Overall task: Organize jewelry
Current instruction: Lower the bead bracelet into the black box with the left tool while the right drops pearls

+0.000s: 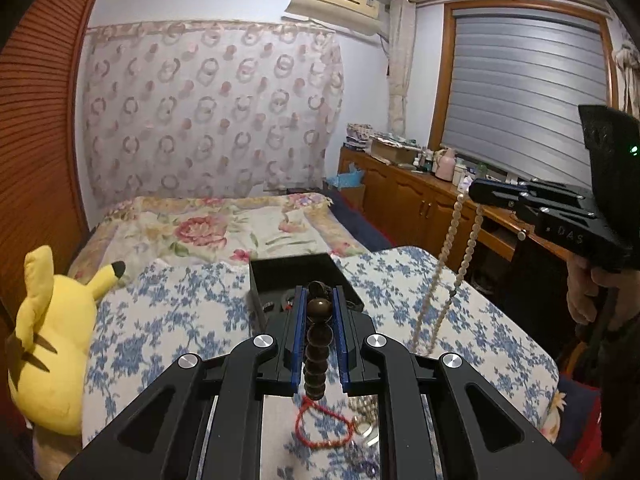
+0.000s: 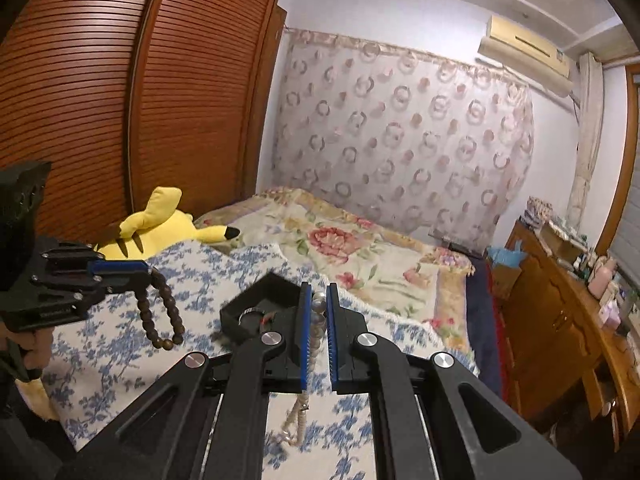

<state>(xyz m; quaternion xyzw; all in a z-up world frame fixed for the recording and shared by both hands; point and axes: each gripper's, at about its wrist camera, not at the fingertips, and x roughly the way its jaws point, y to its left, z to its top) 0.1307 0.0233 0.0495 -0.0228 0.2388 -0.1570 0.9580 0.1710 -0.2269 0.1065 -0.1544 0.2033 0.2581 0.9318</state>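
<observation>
The left gripper [image 1: 318, 300] pinches a bracelet of round dark wooden beads [image 1: 318, 344]; the right gripper [image 2: 319, 308] is pressed shut on a long strand of small pearly beads [image 1: 448, 276]. Both hang limp above the blue-flowered quilt [image 1: 180, 312], near the open black box [image 1: 296, 270]; light, swaying, best held mid-strand

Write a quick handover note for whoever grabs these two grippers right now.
Left gripper: jaws shut on the dark bead bracelet, held above the bed.
Right gripper: jaws shut on the pearl necklace, which hangs in a long loop.
Black jewelry box: open on the blue floral quilt, a few pieces already inside.
Left to do: box both strands, then the red string bracelet on the quilt.
</observation>
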